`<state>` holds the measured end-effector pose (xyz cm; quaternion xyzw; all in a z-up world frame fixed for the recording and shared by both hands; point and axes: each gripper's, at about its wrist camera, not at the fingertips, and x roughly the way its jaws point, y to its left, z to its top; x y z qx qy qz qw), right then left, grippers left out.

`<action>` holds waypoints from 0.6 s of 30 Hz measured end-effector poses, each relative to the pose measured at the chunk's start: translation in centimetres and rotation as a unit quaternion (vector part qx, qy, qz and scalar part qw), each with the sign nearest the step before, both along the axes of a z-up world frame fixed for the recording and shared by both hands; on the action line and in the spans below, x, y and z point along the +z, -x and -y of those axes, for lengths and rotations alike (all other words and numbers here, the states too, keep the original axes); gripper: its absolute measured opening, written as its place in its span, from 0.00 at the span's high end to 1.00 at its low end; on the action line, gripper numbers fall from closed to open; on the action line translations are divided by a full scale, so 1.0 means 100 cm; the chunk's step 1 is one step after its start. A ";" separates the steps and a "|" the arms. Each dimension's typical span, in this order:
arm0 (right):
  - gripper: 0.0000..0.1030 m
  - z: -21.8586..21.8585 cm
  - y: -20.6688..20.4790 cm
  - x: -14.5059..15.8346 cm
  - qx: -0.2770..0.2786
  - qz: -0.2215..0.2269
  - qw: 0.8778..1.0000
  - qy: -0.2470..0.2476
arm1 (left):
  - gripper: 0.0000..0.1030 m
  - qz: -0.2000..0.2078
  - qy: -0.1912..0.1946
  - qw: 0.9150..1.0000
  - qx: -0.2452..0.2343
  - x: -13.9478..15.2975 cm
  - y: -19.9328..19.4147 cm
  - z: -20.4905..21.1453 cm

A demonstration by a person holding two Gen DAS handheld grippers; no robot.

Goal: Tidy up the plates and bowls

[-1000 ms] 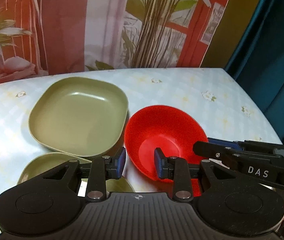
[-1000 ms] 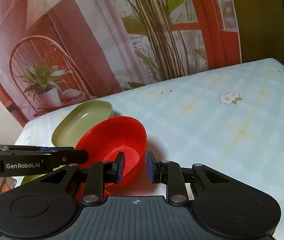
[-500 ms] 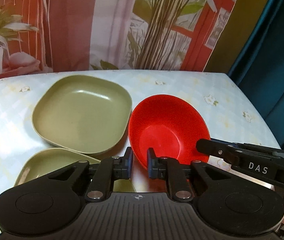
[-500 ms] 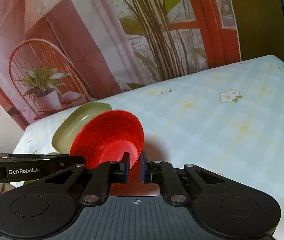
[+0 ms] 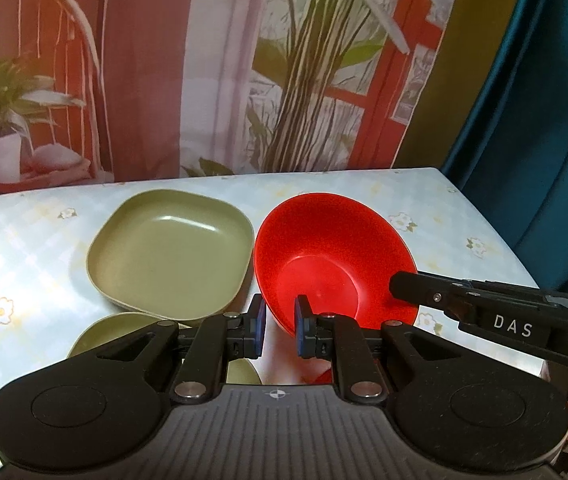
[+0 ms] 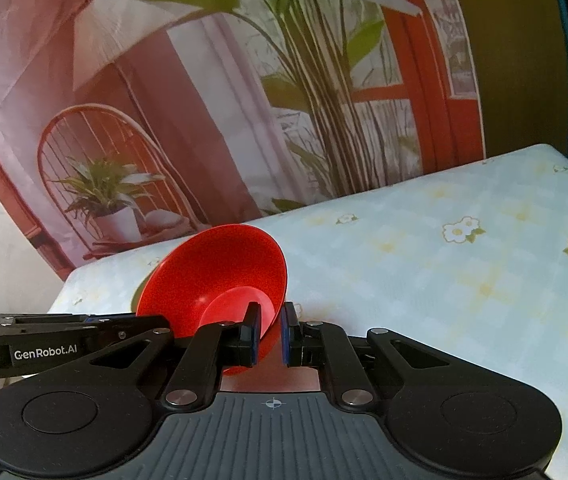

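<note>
Behind the worktop (image 5: 424,200), with its pale cloth of small printed flowers, hangs a backdrop (image 5: 204,60) picturing a chair, potted plants and a red window frame, and a teal curtain (image 5: 544,120) falls at the right. We hold both grippers angled downward on one round red plastic bowl (image 5: 324,264), which is tilted with its inside facing us, toward the near edge of the worktop. Our left gripper (image 5: 278,326) has its fingers closed on the bowl's near rim. Our right gripper (image 6: 271,336) pinches the rim at the bowl's right side, its fingers clamped on either face of the wall. Just left of the bowl lies a square olive-green plate (image 5: 172,248), and a second olive-green plate (image 5: 116,332) lies nearer us, partly hidden under the left gripper.
</note>
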<state>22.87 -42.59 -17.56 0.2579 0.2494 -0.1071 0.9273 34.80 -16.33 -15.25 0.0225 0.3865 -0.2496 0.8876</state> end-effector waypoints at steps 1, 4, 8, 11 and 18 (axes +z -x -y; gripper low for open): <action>0.91 -0.002 0.003 0.002 0.000 0.001 1.000 0.001 | 0.84 0.002 0.000 1.000 0.000 0.002 0.003 0.000; 0.91 -0.008 0.012 0.007 0.002 0.004 1.000 0.004 | 0.84 0.003 0.001 1.000 0.000 0.006 0.013 -0.001; 0.91 -0.015 0.026 0.011 0.002 0.003 1.000 0.006 | 0.84 0.004 0.001 1.000 -0.005 0.009 0.027 -0.001; 0.91 -0.020 0.036 0.013 0.002 0.001 1.000 0.008 | 0.84 0.005 -0.001 1.000 -0.008 0.010 0.041 -0.003; 0.91 -0.034 0.059 0.015 0.003 -0.003 1.000 0.013 | 0.84 0.007 -0.003 1.000 -0.014 0.010 0.063 -0.008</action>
